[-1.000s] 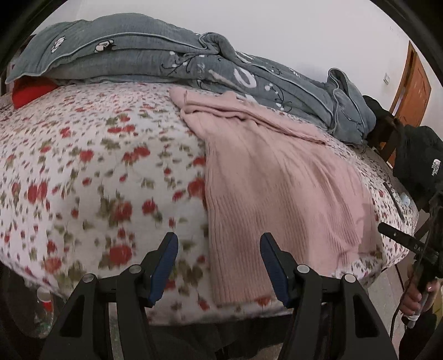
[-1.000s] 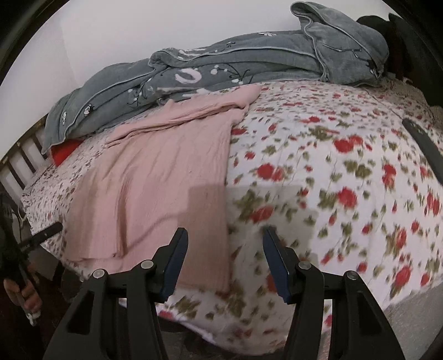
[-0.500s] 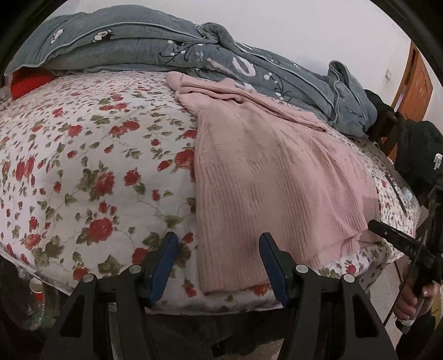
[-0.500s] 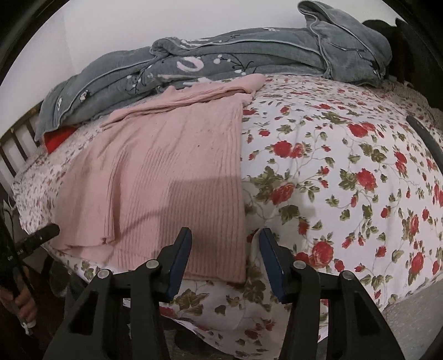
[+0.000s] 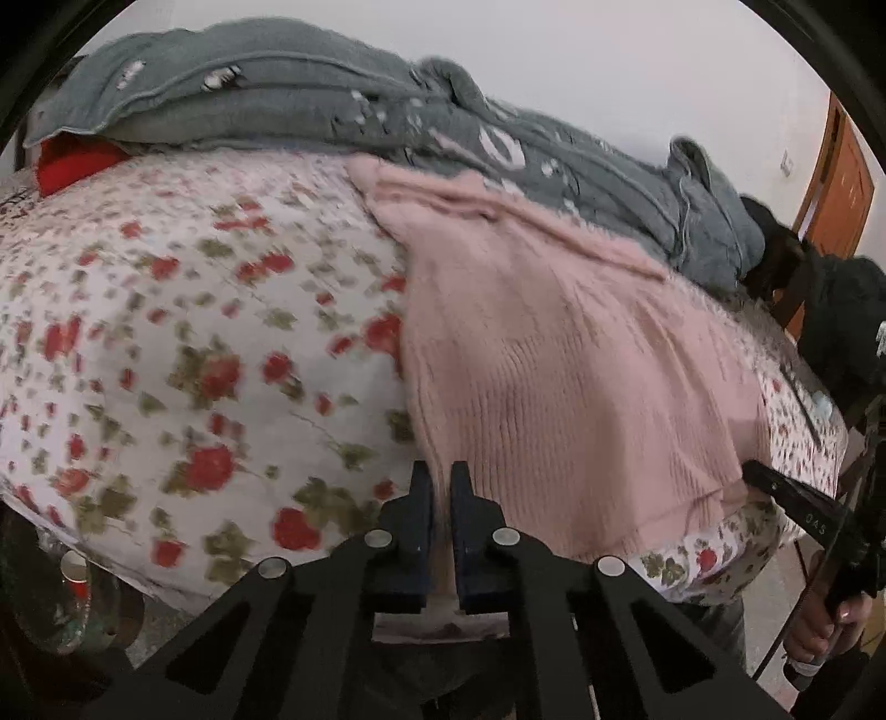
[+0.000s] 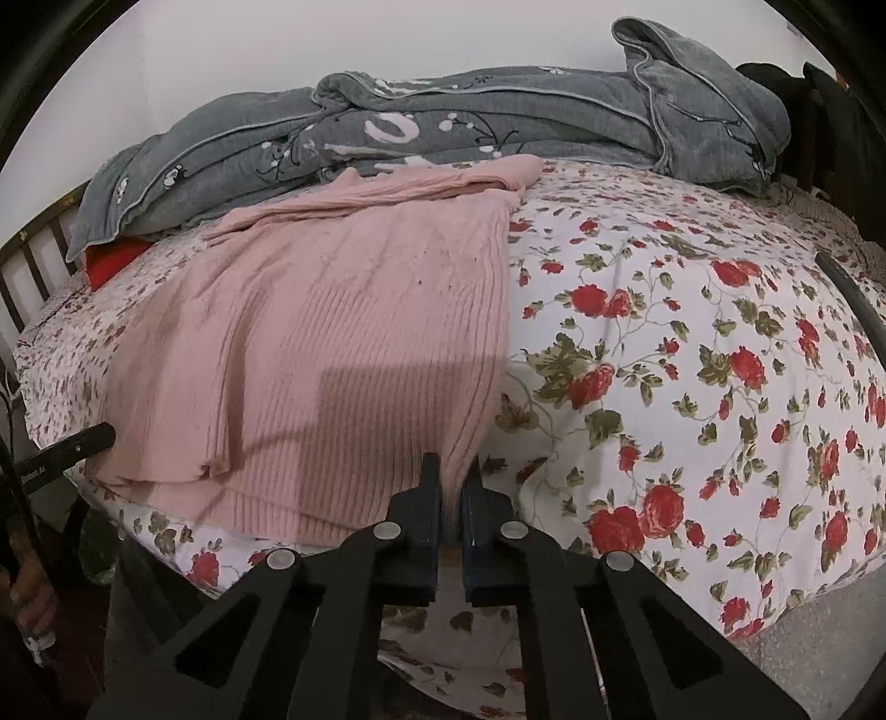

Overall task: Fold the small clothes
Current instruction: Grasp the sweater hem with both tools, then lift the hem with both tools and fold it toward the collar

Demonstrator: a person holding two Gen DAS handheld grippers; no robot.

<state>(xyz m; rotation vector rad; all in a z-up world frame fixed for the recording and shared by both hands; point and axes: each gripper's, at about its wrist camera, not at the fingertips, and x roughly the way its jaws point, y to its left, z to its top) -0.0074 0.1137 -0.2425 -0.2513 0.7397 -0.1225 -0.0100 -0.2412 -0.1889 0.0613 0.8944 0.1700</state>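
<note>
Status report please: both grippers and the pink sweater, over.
Left gripper and right gripper shut on pink sweater hem corners. Sweater flat on bed. Nothing in the way.

Soft, even indoor light, moderately bright, no glare. Left wrist view smeared by motion blur: roses on the floral bedsheet [image 5: 183, 354] streaked, print on the grey blanket [image 5: 310, 94] smudged. Right wrist view sharp, knit ribs of the pink sweater [image 6: 343, 343] crisp. Blocky grey shadow across the sweater's lower part there, with thin line shadows beside it. Strong fisheye bulge in both, bed curved, black vignette in the corners. Pale wall [image 6: 277, 39] flat and shadowless.
</note>
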